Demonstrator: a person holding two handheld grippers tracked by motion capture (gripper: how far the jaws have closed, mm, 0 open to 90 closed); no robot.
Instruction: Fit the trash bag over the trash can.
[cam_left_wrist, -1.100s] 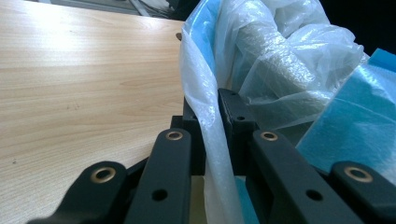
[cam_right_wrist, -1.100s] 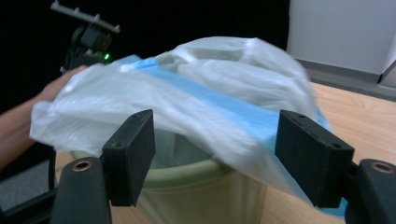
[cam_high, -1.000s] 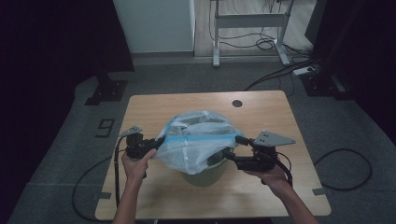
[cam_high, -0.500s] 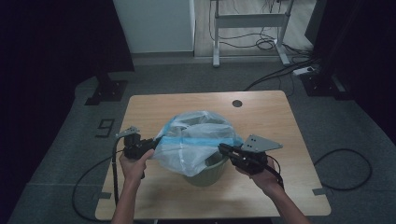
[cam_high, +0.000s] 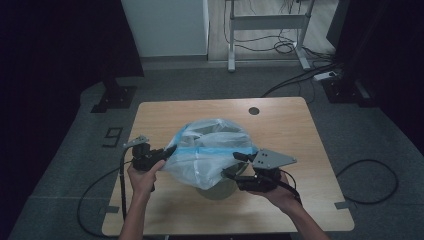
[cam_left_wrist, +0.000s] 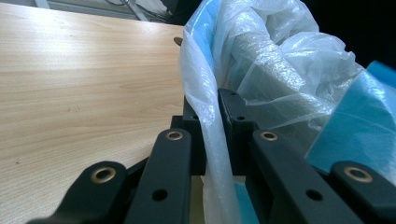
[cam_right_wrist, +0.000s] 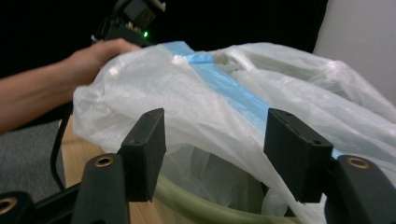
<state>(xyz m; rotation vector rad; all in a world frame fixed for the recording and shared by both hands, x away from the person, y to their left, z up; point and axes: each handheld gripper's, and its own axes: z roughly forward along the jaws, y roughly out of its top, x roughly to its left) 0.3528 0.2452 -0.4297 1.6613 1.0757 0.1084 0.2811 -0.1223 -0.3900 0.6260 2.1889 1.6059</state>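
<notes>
The counter (cam_high: 280, 120) is light wood with thin grain lines, smooth and a little shiny where the light hits it. The bag (cam_high: 210, 150) is thin see-through plastic, milky white, crinkly and glossy, with a smooth blue band (cam_right_wrist: 233, 93) across it. Under the bag sits a round bin (cam_right_wrist: 196, 205) with a smooth, dull green rim that looks like plastic. The fingers (cam_right_wrist: 144, 149) of the right gripper (cam_right_wrist: 219, 154) are matt black plastic with small gold metal rings in the arms. The left gripper (cam_left_wrist: 212, 135) looks the same, black and matt. The floor (cam_high: 75, 165) is grey and looks soft and rough like carpet.
</notes>
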